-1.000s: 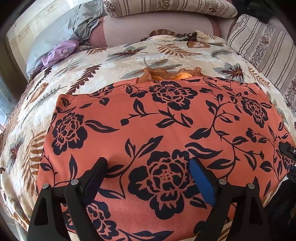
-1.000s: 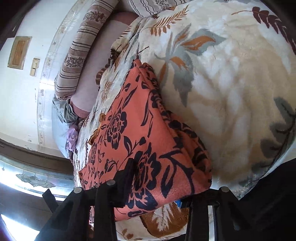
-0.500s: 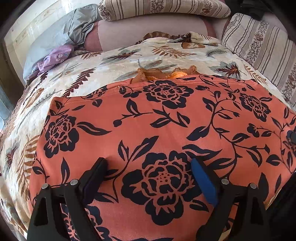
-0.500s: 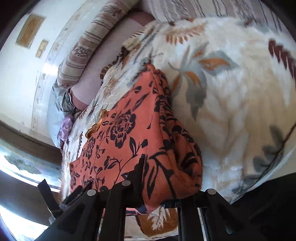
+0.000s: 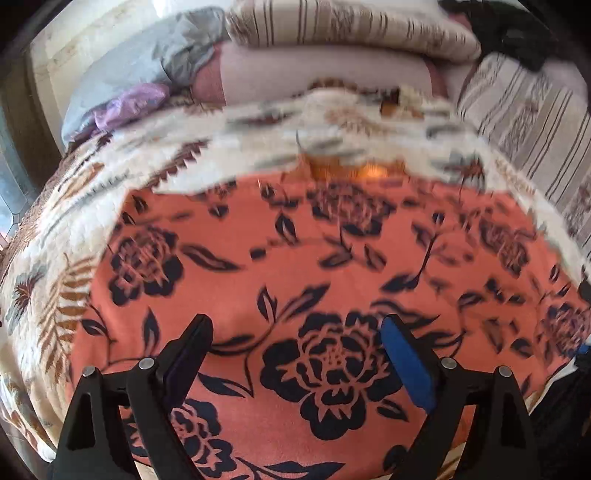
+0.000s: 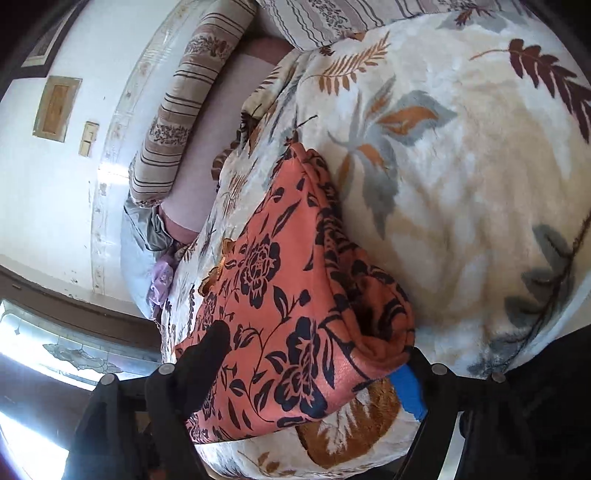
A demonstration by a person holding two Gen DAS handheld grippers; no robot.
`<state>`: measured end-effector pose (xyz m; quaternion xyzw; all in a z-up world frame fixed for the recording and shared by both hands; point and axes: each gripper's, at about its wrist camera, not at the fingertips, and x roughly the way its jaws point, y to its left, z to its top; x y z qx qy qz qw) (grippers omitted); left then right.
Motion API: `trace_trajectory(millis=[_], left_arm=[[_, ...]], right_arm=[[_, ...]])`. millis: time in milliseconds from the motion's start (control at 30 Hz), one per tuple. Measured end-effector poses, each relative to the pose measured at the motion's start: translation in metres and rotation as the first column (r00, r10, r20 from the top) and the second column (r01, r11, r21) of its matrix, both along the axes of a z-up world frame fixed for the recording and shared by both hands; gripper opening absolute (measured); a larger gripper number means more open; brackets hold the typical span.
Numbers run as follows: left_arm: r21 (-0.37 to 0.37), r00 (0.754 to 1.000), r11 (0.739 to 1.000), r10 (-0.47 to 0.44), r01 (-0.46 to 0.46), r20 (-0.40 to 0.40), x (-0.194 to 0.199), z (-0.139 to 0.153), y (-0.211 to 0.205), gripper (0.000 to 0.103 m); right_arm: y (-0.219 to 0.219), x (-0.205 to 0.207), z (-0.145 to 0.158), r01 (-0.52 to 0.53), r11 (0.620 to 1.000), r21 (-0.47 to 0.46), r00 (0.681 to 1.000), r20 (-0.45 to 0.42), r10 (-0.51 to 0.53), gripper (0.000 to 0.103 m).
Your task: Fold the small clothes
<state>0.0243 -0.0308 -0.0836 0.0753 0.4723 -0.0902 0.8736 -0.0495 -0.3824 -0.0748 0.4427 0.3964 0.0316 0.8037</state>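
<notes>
An orange garment with dark blue flowers [image 5: 314, 266] lies spread on the leaf-print blanket [image 5: 66, 229]. My left gripper [image 5: 295, 328] is open just above its near part, jaws wide apart with a printed flower between them. In the right wrist view the same garment [image 6: 280, 302] lies folded with a thick right edge. My right gripper [image 6: 314, 354] is open, its jaws straddling the garment's near corner without pinching it. An orange lace trim [image 5: 347, 170] peeks out at the far edge.
Striped pillows [image 5: 351, 26] and a pink bolster [image 5: 317, 81] line the head of the bed. A grey and a lilac cloth [image 5: 125, 103] lie at the far left. A wall and a window [image 6: 55, 347] are at left in the right wrist view.
My right gripper has opened from its hold on the garment's near corner, which now rests on the blanket. My left gripper stayed open and drew back a little.
</notes>
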Motion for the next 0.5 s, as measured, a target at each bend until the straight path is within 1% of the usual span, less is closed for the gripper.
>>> trace_trajectory(millis=[33, 67, 100, 133, 200, 233, 267, 300, 333, 367, 400, 433, 467, 500], left_arm=[[0.008, 0.998, 1.0, -0.007, 0.007, 0.058, -0.004, -0.002, -0.001, 0.096], [0.018, 0.998, 1.0, -0.01, 0.009, 0.069, -0.006, 0.0, -0.002, 0.096], [0.009, 0.999, 1.0, -0.006, 0.006, 0.053, -0.007, 0.005, -0.002, 0.094], [-0.015, 0.999, 1.0, 0.0, 0.0, 0.051, -0.008, 0.012, 0.001, 0.093], [-0.058, 0.995, 0.998, 0.006, 0.0, 0.096, -0.014, 0.025, 0.005, 0.093], [-0.057, 0.994, 0.998, 0.0, 0.006, 0.112, -0.015, 0.026, 0.005, 0.093], [-0.044, 0.995, 0.999, -0.016, 0.021, 0.094, -0.012, 0.019, 0.002, 0.093], [-0.025, 0.999, 0.999, -0.04, 0.04, 0.014, -0.004, 0.002, -0.003, 0.094], [-0.027, 0.998, 0.999, -0.044, 0.045, 0.038, -0.001, -0.005, -0.003, 0.098], [-0.034, 0.997, 0.998, -0.052, 0.054, 0.054, -0.001, -0.003, -0.002, 0.098], [-0.054, 0.998, 0.997, -0.053, 0.054, 0.028, 0.002, 0.0, 0.001, 0.096], [-0.102, 0.999, 0.994, -0.045, 0.046, 0.008, 0.004, 0.005, 0.007, 0.096], [-0.172, 0.999, 0.984, -0.038, 0.036, -0.01, 0.007, 0.011, 0.015, 0.096], [-0.249, 1.0, 0.968, -0.02, 0.014, -0.023, 0.009, 0.017, 0.028, 0.094]], right_arm=[[0.001, 0.005, -0.004, -0.005, 1.0, -0.013, 1.0, -0.022, 0.005, 0.067], [-0.001, 0.009, -0.01, -0.01, 1.0, -0.029, 0.998, -0.057, 0.008, 0.029], [-0.001, 0.012, -0.015, -0.011, 1.0, -0.021, 0.997, -0.08, 0.009, 0.022], [-0.001, 0.011, -0.016, -0.01, 1.0, -0.022, 0.997, -0.078, 0.008, 0.022], [0.005, 0.013, -0.008, -0.033, 0.995, -0.098, 0.997, -0.079, 0.025, 0.022], [0.008, 0.014, -0.006, -0.038, 0.992, -0.121, 0.996, -0.086, 0.028, 0.022], [0.008, 0.016, -0.006, -0.038, 0.991, -0.125, 0.995, -0.099, 0.026, 0.022], [0.009, 0.018, -0.005, -0.039, 0.99, -0.134, 0.994, -0.105, 0.025, 0.022], [0.012, 0.02, -0.001, -0.047, 0.986, -0.162, 0.994, -0.109, 0.029, 0.021], [0.017, 0.024, 0.008, -0.061, 0.976, -0.209, 0.994, -0.101, 0.04, 0.019], [0.024, 0.028, 0.022, -0.074, 0.964, -0.257, 0.995, -0.079, 0.055, 0.019], [0.034, 0.031, 0.039, -0.086, 0.95, -0.299, 0.996, -0.044, 0.077, 0.018], [0.046, 0.034, 0.061, -0.093, 0.932, -0.35, 0.995, 0.0, 0.099, 0.018], [0.06, 0.038, 0.083, -0.1, 0.914, -0.393, 0.99, 0.048, 0.129, 0.017]])
